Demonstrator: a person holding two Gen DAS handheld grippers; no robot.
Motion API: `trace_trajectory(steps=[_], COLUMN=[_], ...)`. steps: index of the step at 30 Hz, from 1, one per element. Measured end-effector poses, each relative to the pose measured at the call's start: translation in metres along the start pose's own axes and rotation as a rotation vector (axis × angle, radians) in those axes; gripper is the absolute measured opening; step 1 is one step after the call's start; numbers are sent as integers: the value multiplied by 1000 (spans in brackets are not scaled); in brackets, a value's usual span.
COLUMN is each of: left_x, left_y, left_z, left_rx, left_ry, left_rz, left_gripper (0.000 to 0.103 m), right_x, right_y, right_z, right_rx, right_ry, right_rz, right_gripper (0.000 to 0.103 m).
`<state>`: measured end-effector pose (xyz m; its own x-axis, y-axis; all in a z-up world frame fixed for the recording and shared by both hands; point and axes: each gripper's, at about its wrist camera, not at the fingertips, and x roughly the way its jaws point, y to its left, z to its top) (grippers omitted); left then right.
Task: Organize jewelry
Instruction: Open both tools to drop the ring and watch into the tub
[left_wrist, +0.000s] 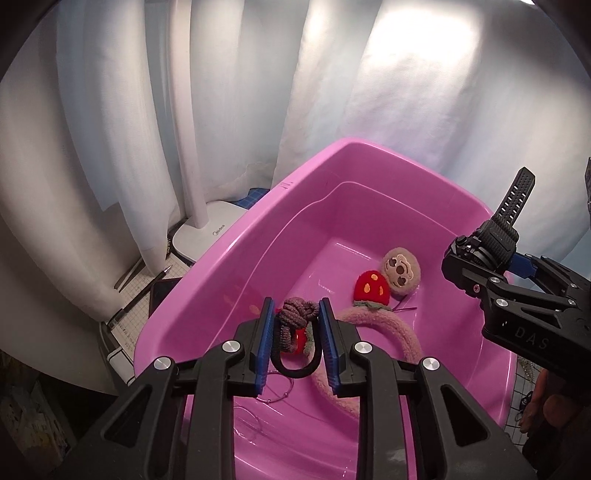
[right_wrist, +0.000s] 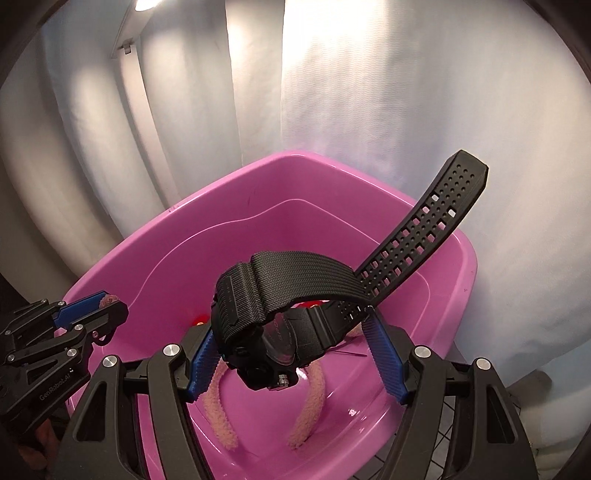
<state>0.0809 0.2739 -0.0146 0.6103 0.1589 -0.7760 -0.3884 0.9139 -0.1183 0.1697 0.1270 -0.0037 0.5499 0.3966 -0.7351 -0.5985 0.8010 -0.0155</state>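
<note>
Readable marks, as I see them. White lamp base beside the tub: "Midea", small grey print. Right gripper, seen from my left wrist camera: "DAS" on its black body, cut off at the frame edge. Left gripper, seen from my right wrist camera: "GenRobot.AI". Watch face: partial "SPO", remainder unreadable.

Pink bin, black watch
Woven-textured, perforated black strap; red strawberry with yellow spots; mauve scrunchie; blue pads.
</note>
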Motion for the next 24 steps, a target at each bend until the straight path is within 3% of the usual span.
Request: trace_trajectory(steps=[9, 11, 13, 14, 24], left_x=[7, 8, 8, 7, 7], left_y=[4, 6, 9, 10, 15], left_z=[-1, -2, -2, -2, -3], left_rx=[-18, -25, -37, -43, -55], left_ry=[37, 43, 41, 35, 52], left_rz=[11, 16, 19, 18, 30], left_gripper=[29, 42, 69, 73, 80], right_x=[24, 27, 37, 38, 49], right_y=[-6, -8, -7, -6, 3], right_z=[4, 4, 10, 11, 14], right_rx=[20, 29, 34, 24, -16], right_ry=[62, 83, 109, 112, 152], right_rz=[-20, -28, -29, -33, -63], right_gripper=[69, 69, 70, 70, 71])
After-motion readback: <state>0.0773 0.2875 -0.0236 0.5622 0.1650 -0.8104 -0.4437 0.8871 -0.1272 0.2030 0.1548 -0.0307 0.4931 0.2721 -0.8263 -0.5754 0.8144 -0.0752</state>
